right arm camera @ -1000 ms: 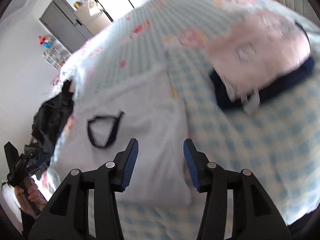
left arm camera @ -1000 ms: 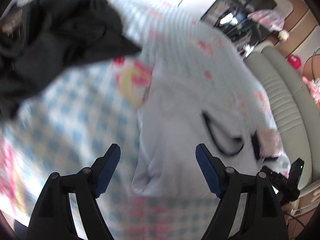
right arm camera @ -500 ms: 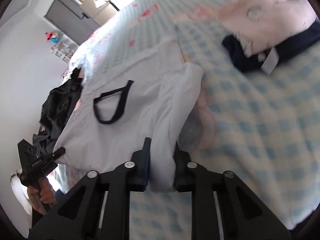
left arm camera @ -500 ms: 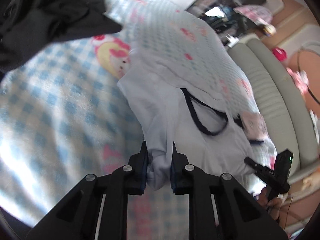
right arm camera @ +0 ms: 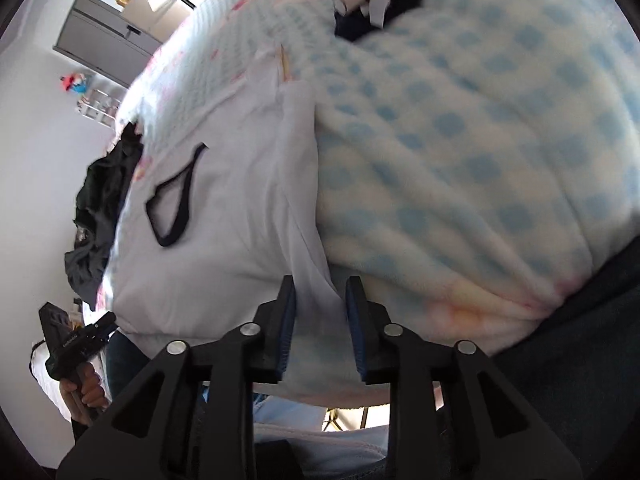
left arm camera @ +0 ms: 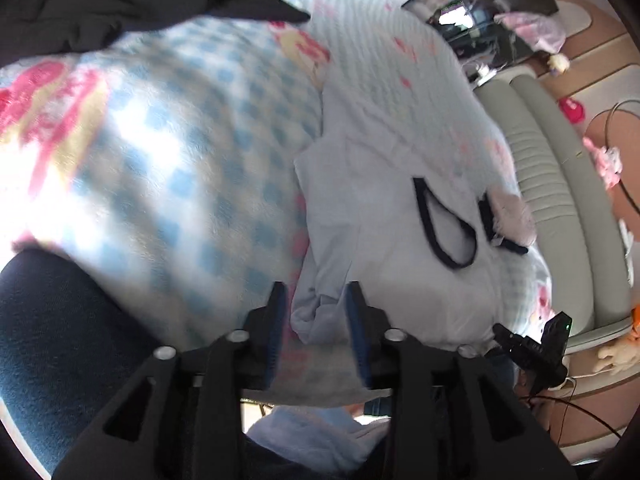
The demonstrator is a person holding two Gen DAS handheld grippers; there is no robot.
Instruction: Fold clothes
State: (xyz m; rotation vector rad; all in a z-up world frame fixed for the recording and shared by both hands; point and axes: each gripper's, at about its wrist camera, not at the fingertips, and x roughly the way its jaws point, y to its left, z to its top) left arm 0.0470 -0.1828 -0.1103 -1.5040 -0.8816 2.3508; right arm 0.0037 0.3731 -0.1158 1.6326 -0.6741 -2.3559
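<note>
Soft, light white cotton garment (left arm camera: 384, 248): left tongs (left arm camera: 316, 334) and right tongs (right arm camera: 320, 328) opening, hem corners between the jaws; regrip there.

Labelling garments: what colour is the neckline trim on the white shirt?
Dark, black or navy, trim on the white shirt. Right wrist view shows it best.

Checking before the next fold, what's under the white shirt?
The white shirt lies on the blue-checked blanket. Anything beneath its middle is hidden.

Checked blanket (left arm camera: 192, 184), padded headboard (left arm camera: 560, 184), grey cabinet (right arm camera: 100, 36)
</note>
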